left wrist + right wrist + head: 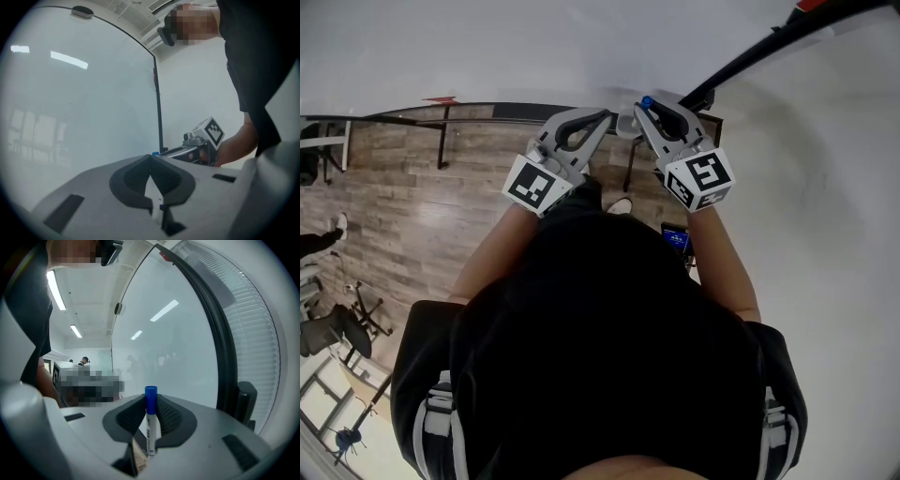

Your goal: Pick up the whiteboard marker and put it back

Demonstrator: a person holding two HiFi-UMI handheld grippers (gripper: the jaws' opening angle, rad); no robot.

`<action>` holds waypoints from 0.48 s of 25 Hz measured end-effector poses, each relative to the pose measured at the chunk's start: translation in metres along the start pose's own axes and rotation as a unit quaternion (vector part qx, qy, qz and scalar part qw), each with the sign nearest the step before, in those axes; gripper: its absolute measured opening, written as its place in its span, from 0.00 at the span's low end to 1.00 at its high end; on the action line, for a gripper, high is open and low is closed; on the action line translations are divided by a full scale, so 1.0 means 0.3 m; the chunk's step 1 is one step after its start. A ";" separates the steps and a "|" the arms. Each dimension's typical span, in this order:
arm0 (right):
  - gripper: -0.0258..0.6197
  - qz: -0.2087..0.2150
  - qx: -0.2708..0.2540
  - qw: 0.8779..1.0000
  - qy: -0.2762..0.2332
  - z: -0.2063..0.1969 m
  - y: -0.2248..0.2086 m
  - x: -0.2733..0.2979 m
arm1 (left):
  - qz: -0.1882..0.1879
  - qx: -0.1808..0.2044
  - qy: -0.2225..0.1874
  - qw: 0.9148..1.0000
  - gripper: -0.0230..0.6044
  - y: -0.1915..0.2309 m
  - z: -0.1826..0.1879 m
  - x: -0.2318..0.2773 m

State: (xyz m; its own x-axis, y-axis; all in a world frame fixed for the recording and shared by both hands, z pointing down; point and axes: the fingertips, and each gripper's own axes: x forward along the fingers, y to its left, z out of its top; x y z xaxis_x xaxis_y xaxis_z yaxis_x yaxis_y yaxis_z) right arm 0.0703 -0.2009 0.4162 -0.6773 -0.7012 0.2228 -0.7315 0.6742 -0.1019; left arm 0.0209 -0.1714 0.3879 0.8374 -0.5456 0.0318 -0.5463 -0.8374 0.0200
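Observation:
A white whiteboard marker (pixel 150 425) with a blue cap (pixel 647 101) stands between the jaws of my right gripper (pixel 151 405), which is shut on it, cap end pointing toward the whiteboard (pixel 168 348). In the head view the right gripper (pixel 661 117) is held close to the board's lower edge. Beside it on the left, my left gripper (pixel 586 128) has its jaws together with nothing between them; the left gripper view shows its tips (pixel 150 161) touching in front of the whiteboard (pixel 79 103). The right gripper (pixel 201 140) also shows there, at the right.
The whiteboard's dark frame (pixel 220 352) runs along its right side, and a dark rail (pixel 487 111) along its bottom. A wood-look floor (pixel 412 206) lies below. An office chair (pixel 337 328) stands at the far left. A person (pixel 84 362) is in the distance.

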 end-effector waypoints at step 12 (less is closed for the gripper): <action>0.14 -0.007 0.014 0.998 0.064 -0.229 -0.047 0.108 | 0.002 0.002 0.009 1.000 0.04 0.035 -0.060 0.023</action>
State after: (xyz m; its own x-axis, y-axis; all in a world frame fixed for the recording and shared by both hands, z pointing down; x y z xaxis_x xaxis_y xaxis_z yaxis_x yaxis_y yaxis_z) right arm 0.0640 -0.2173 0.4914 -0.6530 -0.6737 0.3460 -0.7436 0.6570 -0.1241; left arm 0.0205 -0.1834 0.4063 0.8350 -0.5479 0.0502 -0.5492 -0.8355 0.0160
